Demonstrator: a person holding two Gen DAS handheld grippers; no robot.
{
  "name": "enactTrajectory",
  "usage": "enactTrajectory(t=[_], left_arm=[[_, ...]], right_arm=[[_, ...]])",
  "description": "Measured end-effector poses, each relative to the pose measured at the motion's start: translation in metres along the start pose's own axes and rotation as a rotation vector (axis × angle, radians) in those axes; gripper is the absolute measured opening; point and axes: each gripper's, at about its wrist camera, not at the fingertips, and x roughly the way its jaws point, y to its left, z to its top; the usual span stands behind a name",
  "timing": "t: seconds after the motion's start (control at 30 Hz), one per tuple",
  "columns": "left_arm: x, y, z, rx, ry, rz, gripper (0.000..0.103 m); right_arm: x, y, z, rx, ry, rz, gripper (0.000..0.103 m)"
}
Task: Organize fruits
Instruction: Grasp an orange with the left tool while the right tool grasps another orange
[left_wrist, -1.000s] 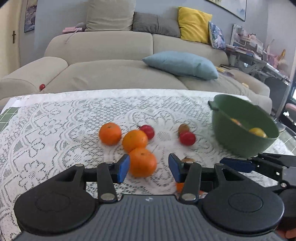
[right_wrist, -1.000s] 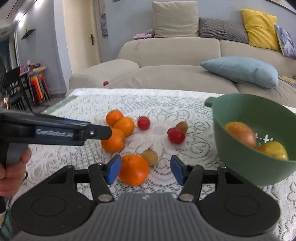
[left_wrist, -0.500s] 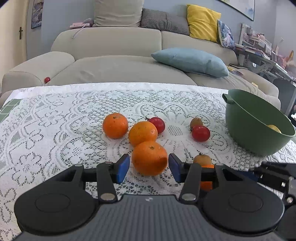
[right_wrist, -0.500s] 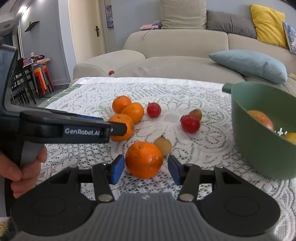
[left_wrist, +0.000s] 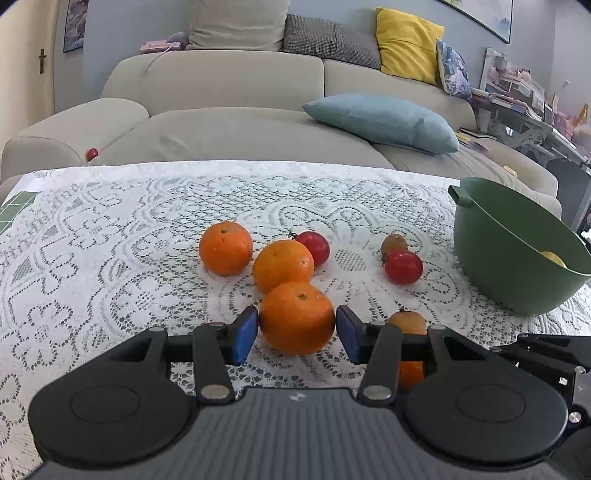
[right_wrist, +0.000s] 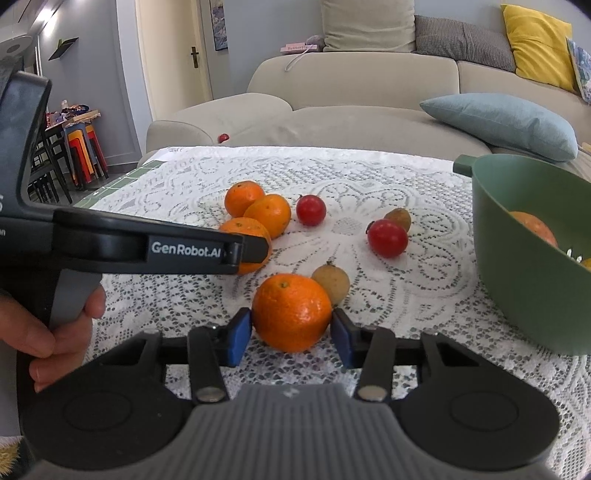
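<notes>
My left gripper (left_wrist: 297, 332) is closing, and its blue pads meet both sides of an orange (left_wrist: 297, 317) that rests on the lace tablecloth (left_wrist: 110, 258). My right gripper (right_wrist: 291, 334) is closing as well, with its pads against the sides of another orange (right_wrist: 291, 312). Two more oranges (left_wrist: 225, 248) (left_wrist: 283, 265), two red tomatoes (left_wrist: 314, 248) (left_wrist: 403, 266) and two small brown fruits (left_wrist: 394, 242) (right_wrist: 331, 281) lie loose on the cloth. The green bowl (right_wrist: 517, 177) at the right holds an orange-pink fruit (right_wrist: 535, 227) and a yellow one (left_wrist: 553, 258).
A hand (right_wrist: 55, 332) holds the left gripper's handle at the left of the right wrist view. Behind the table is a beige sofa (left_wrist: 229, 122) with a blue cushion (left_wrist: 380, 120) and a small red ball (left_wrist: 91, 153). Stacked stools (right_wrist: 83, 151) stand far left.
Both grippers moved in so that each orange came between the pads, and both pairs of jaws narrowed onto the fruit. The other fruits and the bowl stayed put.
</notes>
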Motion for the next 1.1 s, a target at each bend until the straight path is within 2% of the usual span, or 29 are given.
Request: enactTrajectory(t=[0.3, 0.57, 1.1], left_arm=[[-0.011, -0.002, -0.004, 0.015, 0.023, -0.022, 0.051], [-0.024, -0.010, -0.011, 0.047, 0.064, -0.075, 0.051], [-0.010, -0.015, -0.015, 0.061, 0.060, -0.058, 0.054]], right_arm=[[-0.011, 0.000, -0.005, -0.029, 0.004, -0.005, 0.043], [-0.022, -0.015, -0.009, -0.010, -0.002, -0.081, 0.043], [-0.013, -0.020, -0.007, -0.002, -0.003, -0.094, 0.046]])
